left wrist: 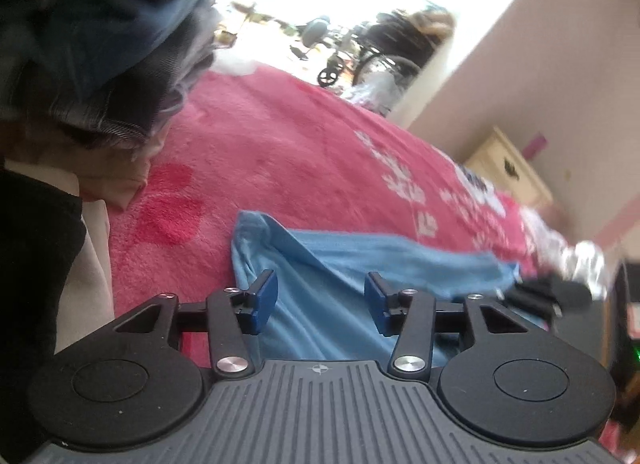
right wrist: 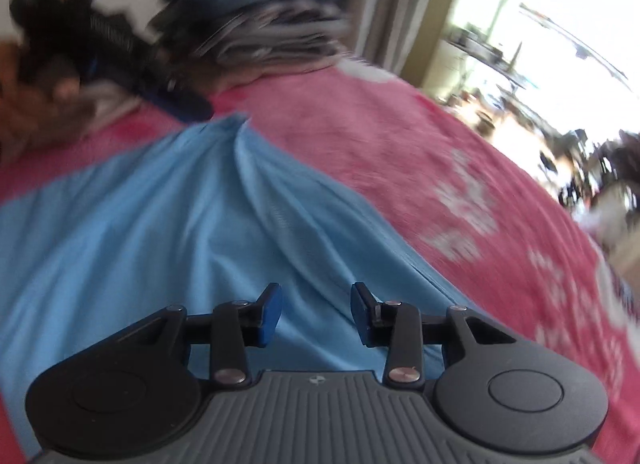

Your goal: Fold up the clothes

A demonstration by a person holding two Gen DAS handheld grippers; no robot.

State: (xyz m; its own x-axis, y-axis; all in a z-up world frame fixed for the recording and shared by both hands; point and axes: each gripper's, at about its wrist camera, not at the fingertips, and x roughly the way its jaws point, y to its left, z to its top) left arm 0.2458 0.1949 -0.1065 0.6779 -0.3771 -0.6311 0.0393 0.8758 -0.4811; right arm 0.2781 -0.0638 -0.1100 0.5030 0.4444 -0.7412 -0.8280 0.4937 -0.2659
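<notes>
Under both your grippers: light-blue soft cotton garment (right wrist: 160, 224) on pink fleece blanket (left wrist: 280, 152), left gripper (left wrist: 321, 300) and right gripper (right wrist: 316, 314) parted, empty, equally near.

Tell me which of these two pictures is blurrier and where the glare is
The right wrist view is blurrier: the pile of clothes and the pink blanket are smeared, though the tongs stay sharp. The left wrist view is steadier, with the blue garment fairly clear. Glare: the window is blown out at top in left wrist, top right in right wrist.
</notes>
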